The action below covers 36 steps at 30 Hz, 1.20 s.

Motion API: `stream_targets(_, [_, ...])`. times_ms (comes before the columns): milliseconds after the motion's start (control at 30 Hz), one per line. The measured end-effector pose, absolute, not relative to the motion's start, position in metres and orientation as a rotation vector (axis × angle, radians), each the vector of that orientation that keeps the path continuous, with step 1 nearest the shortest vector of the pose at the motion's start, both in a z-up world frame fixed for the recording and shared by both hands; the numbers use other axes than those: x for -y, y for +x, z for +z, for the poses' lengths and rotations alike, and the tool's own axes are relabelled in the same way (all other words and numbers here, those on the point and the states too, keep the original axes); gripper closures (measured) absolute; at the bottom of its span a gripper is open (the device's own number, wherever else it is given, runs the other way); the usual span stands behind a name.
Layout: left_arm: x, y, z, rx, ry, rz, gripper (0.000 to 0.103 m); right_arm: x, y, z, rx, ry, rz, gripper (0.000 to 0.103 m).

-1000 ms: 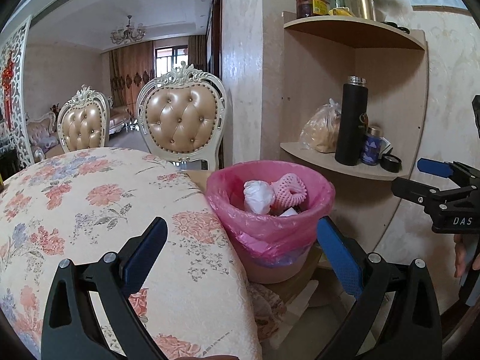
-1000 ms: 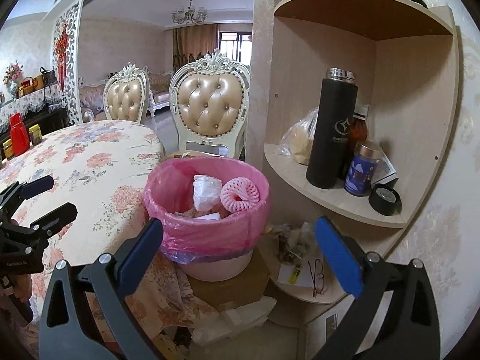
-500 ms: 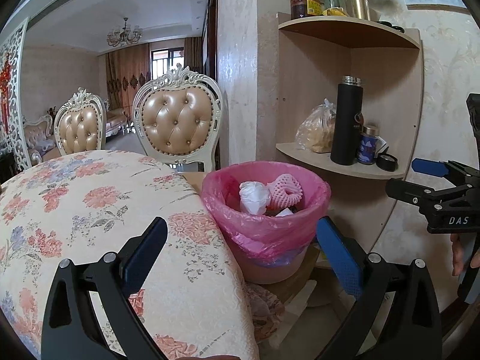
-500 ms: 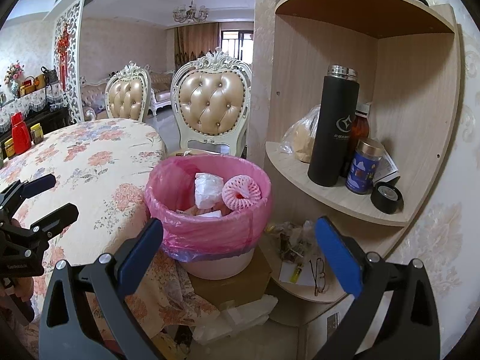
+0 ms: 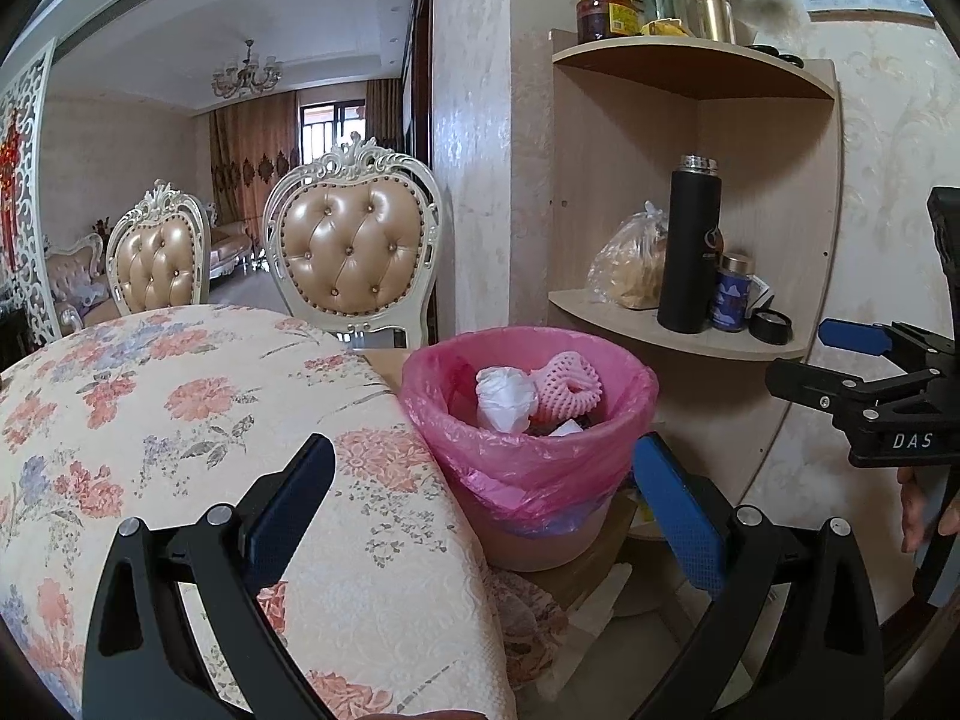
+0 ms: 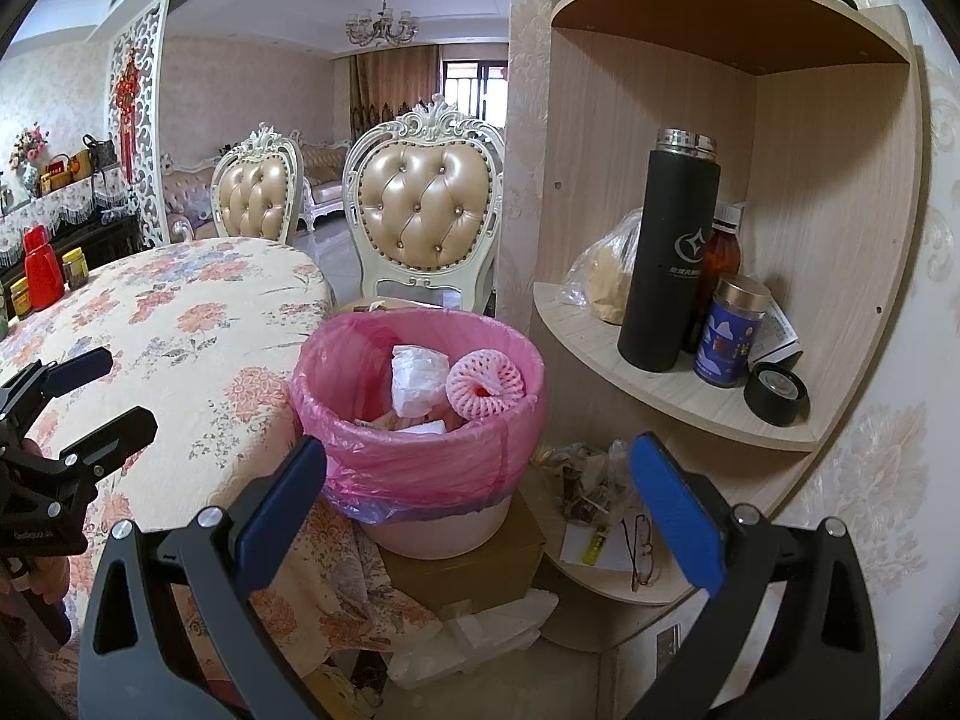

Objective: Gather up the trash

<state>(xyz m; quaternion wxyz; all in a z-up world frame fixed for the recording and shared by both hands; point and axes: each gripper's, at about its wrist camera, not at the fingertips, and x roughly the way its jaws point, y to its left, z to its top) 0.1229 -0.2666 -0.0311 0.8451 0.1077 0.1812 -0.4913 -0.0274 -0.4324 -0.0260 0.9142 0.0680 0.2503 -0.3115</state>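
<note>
A bin lined with a pink bag (image 5: 528, 456) (image 6: 420, 450) stands on a cardboard box beside the table. Inside lie a crumpled white tissue (image 5: 504, 399) (image 6: 417, 378) and a pink foam fruit net (image 5: 567, 381) (image 6: 486, 381). My left gripper (image 5: 486, 498) is open and empty, in front of the bin with its left finger over the tablecloth. My right gripper (image 6: 480, 492) is open and empty too, facing the bin from the shelf side. Each gripper shows in the other's view: the right one (image 5: 840, 360) at the right edge, the left one (image 6: 90, 396) at the left edge.
The round table with a floral cloth (image 5: 180, 420) (image 6: 180, 312) lies left of the bin. A wooden corner shelf (image 6: 678, 396) holds a black flask (image 6: 669, 252), a food bag and jars. Two padded chairs (image 5: 354, 258) stand behind. Jars and a red bottle (image 6: 42, 270) sit far left.
Both grippers have drifted slightly; the bin and shelf sit a little further left and lower in the left wrist view. Both stay open and empty.
</note>
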Motion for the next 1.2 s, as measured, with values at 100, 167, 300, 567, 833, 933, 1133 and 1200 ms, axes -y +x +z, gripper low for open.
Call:
stream_targets(100, [0.2675,0.1225,-0.0308,-0.385,0.227,-1.042,0.008,0.4319,-0.0266,-0.0259,-0.515,0.14,-0.64,0.005])
stream_targets(167, [0.2672,0.1224,-0.0305,-0.386,0.224,-1.045,0.008,0.4322,-0.0271,-0.0261,-0.516,0.141,-0.64,0.005])
stream_targets(300, [0.2672,0.1211,-0.0295,-0.379,0.224,-1.048,0.008,0.4317,-0.0269,-0.026,-0.516,0.141,-0.639,0.005])
stream_targets(567, [0.2691,0.1176,-0.0304,-0.374,0.239,-1.053,0.008,0.4308,-0.027,-0.0265,-0.514,0.147,-0.639,0.005])
stream_targets(833, [0.2688,0.1149,-0.0277,-0.36,0.23,-1.056,0.008,0.4312,-0.0269,-0.0264,-0.511,0.149,-0.637,0.005])
stream_targets(933, [0.2681,0.1133,-0.026,-0.351,0.224,-1.057,0.008,0.4303,-0.0266,-0.0258,-0.51,0.147,-0.636,0.005])
stream_targets(1133, [0.2684,0.1162,-0.0261,-0.366,0.22,-1.06,0.008,0.4294,-0.0268,-0.0255,-0.507,0.146,-0.634,0.005])
stream_targets(1200, [0.2681,0.1164,-0.0261,-0.367,0.219,-1.06,0.008,0.4291,-0.0261,-0.0255,-0.508,0.147,-0.633,0.005])
